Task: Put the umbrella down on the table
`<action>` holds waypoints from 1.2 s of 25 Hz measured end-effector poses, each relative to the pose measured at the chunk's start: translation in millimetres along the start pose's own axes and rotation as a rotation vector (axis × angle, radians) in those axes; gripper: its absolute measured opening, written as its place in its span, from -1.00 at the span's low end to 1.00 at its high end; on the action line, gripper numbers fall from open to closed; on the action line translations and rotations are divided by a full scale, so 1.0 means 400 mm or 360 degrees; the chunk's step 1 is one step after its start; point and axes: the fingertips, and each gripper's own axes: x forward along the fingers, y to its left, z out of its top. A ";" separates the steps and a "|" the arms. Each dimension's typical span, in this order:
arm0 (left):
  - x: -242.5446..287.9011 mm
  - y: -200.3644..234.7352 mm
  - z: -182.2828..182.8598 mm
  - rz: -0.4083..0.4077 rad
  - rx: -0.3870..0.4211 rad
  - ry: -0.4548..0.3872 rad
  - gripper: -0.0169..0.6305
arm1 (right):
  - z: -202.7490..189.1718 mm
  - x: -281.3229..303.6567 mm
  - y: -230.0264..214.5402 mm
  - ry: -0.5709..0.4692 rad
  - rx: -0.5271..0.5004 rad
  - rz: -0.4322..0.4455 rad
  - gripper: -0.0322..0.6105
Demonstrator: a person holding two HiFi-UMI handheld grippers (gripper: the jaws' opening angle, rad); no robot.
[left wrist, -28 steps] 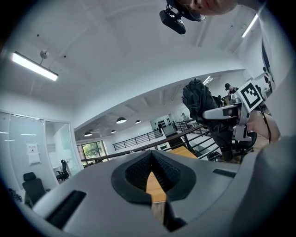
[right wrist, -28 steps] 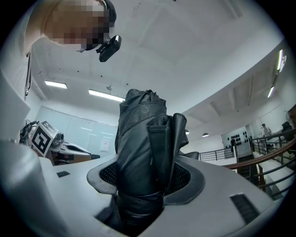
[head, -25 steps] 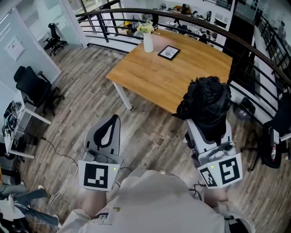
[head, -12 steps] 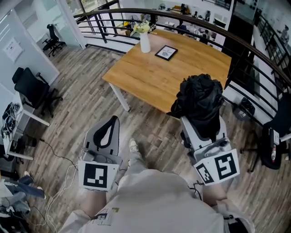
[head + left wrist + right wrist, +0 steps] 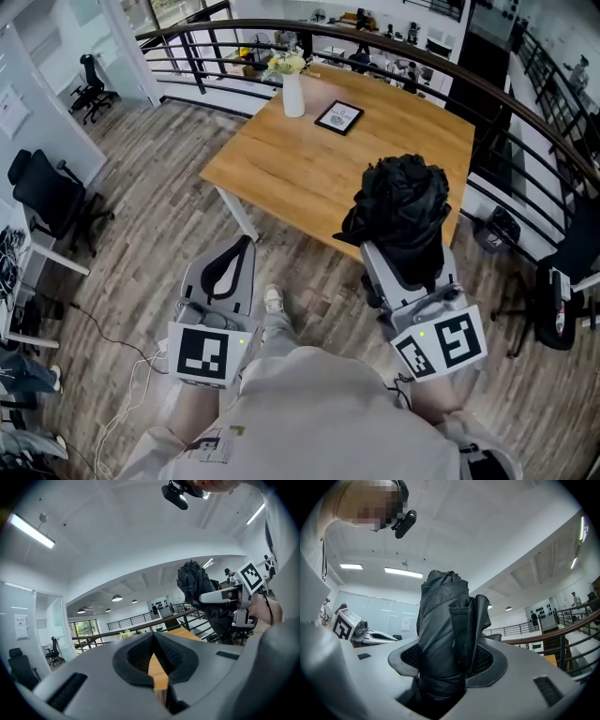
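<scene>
At the lower left of the head view the left gripper [image 5: 236,253] is held over the floor [image 5: 159,187], short of the desk. Its fingers [image 5: 138,656] are pressed together at the tips with nothing between them. It is not needed for the set-down and is best kept low and to the left, clear of the umbrella's path.

The desk [image 5: 309,159] fills the upper middle of the frame. A vase [image 5: 293,94] and a small framed picture [image 5: 339,116] stand at its far edge. The near half is bare wood, and the umbrella should be aimed there, well apart from both.

At the right the folded black umbrella [image 5: 403,211] is carried in the right gripper [image 5: 406,262], whose fingers [image 5: 490,660] are clamped on its lower part and spread wide by the bundled cloth. Its top overlaps the desk's near right corner in the head view; whether it is over the wood cannot be told. It is judged that the umbrella should be brought in over the wood, tipped to lie along the top, and lowered until its weight is borne by the desk. Only then should the fingers be opened and the gripper drawn straight back, so that loose cloth is not snagged. The corner and the railing [image 5: 487,103] at the right are to be avoided, since a bundle laid at the edge may roll off.
</scene>
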 end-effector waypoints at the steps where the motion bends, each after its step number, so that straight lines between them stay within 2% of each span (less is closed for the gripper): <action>1: 0.018 0.028 -0.004 -0.0009 0.0000 -0.0003 -0.90 | -0.004 0.037 0.004 0.0004 0.0003 -0.0002 -0.07; 7: 0.102 0.180 -0.025 -0.0046 -0.0034 0.0012 -0.90 | -0.023 0.234 0.033 0.0039 -0.0002 0.0016 -0.07; 10: 0.144 0.245 -0.049 -0.0070 0.0001 0.0005 -0.90 | -0.041 0.306 0.037 0.0051 -0.0003 0.0009 -0.07; 12: 0.179 0.335 -0.060 -0.0125 0.0018 -0.0033 -0.90 | -0.051 0.400 0.060 0.0087 0.0016 0.0000 -0.07; 15: 0.229 0.485 -0.069 -0.0147 -0.0015 -0.0038 -0.90 | -0.056 0.557 0.103 0.0146 0.0029 0.0008 -0.07; 19: 0.291 0.624 -0.106 -0.0147 -0.0095 -0.0020 -0.90 | -0.073 0.709 0.131 0.0207 0.0019 0.0031 -0.07; 23: 0.355 0.735 -0.153 -0.0161 -0.0223 -0.0020 -0.90 | -0.108 0.847 0.145 0.0265 0.0001 0.0050 -0.07; 27: 0.409 0.830 -0.194 -0.0157 -0.0227 -0.0007 -0.90 | -0.134 0.970 0.153 0.0289 0.0015 0.0041 -0.07; 30: 0.451 0.883 -0.214 -0.0185 -0.0240 0.0026 -0.90 | -0.152 1.040 0.139 0.0315 0.0137 0.0005 -0.07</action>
